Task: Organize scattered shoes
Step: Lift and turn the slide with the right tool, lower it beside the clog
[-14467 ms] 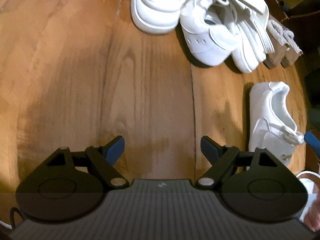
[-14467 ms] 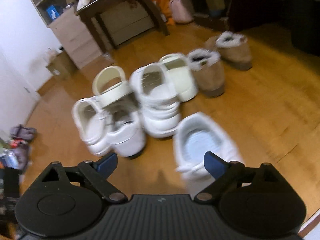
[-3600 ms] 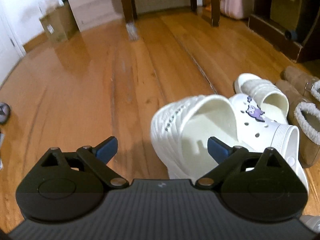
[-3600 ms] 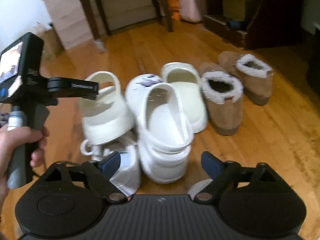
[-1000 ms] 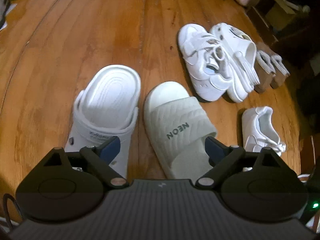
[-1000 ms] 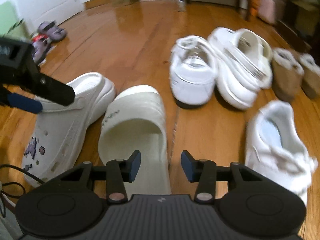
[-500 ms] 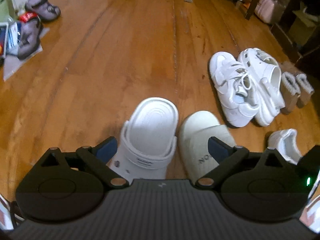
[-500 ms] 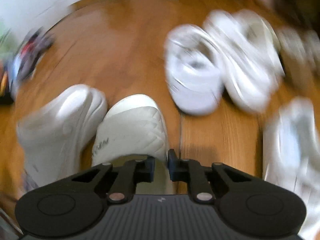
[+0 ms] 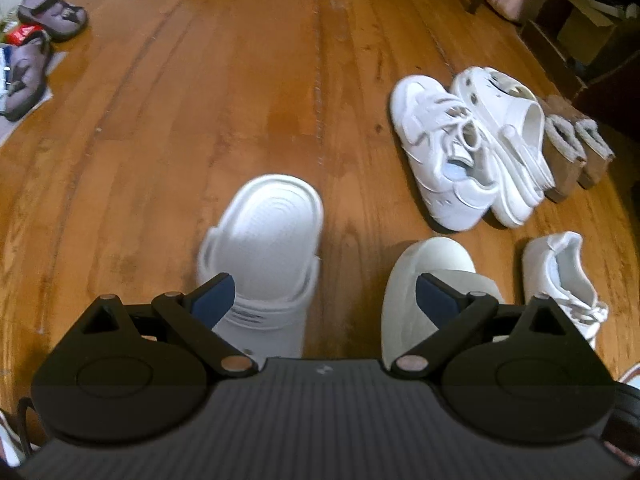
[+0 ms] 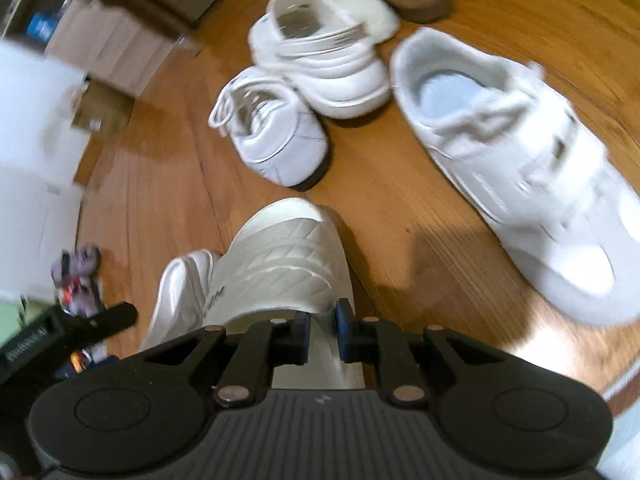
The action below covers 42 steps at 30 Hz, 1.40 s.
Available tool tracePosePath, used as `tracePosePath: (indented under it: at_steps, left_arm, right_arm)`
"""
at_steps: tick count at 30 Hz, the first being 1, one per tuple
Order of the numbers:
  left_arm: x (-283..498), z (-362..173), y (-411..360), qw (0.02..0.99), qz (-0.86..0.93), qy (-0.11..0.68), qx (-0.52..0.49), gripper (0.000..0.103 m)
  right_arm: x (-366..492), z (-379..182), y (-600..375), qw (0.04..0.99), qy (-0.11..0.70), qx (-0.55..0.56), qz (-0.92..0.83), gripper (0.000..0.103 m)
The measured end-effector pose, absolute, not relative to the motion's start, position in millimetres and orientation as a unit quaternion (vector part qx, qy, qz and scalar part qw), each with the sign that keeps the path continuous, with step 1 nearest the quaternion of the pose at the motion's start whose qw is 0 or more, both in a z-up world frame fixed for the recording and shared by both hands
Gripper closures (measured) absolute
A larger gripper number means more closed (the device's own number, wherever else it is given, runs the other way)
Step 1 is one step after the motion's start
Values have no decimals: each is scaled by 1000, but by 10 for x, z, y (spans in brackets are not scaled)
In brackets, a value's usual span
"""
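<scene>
My right gripper is shut on the strap of a cream slide sandal, which also shows in the left wrist view. A white clog lies just left of the slide, and my left gripper hangs open and empty over it. A white sneaker and a second white clog lie side by side further right. The other white sneaker lies alone to the right of the slide.
A pair of tan fur-lined boots stands beyond the clog. Purple sandals lie at the far left of the wooden floor. Dark furniture and a cardboard box stand at the back right.
My right gripper has closed from half open onto the slide's strap and swung it rightward, away from the white clog. The left gripper has pulled back and stays open.
</scene>
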<state>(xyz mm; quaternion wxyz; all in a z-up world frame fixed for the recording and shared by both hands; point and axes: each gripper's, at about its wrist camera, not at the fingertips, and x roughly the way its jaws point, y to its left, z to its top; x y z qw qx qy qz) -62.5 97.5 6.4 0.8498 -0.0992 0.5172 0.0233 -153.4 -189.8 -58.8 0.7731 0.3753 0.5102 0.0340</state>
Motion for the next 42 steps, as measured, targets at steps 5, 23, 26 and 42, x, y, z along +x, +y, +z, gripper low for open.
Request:
tracePosePath:
  at_steps: [5,23,26,42]
  left_arm:
    - [-637,73,937,852,23,516,-87,5]
    - [-679,209,1156,863,58,495,-88,5]
    - [-682,197,1143,860,51,500,-86,5]
    - [-780,362,1237,874,67,469,-105,2]
  right_arm:
    - [-1673,-767,-2173,708,510,489,1,89]
    - [-2028,-1247,-2235,492,477,724,-82,89]
    - [-1961,-1262,-2182,470,477,740,-65,90]
    - [-1590,-1388,-1623,414,473,777,-35,64]
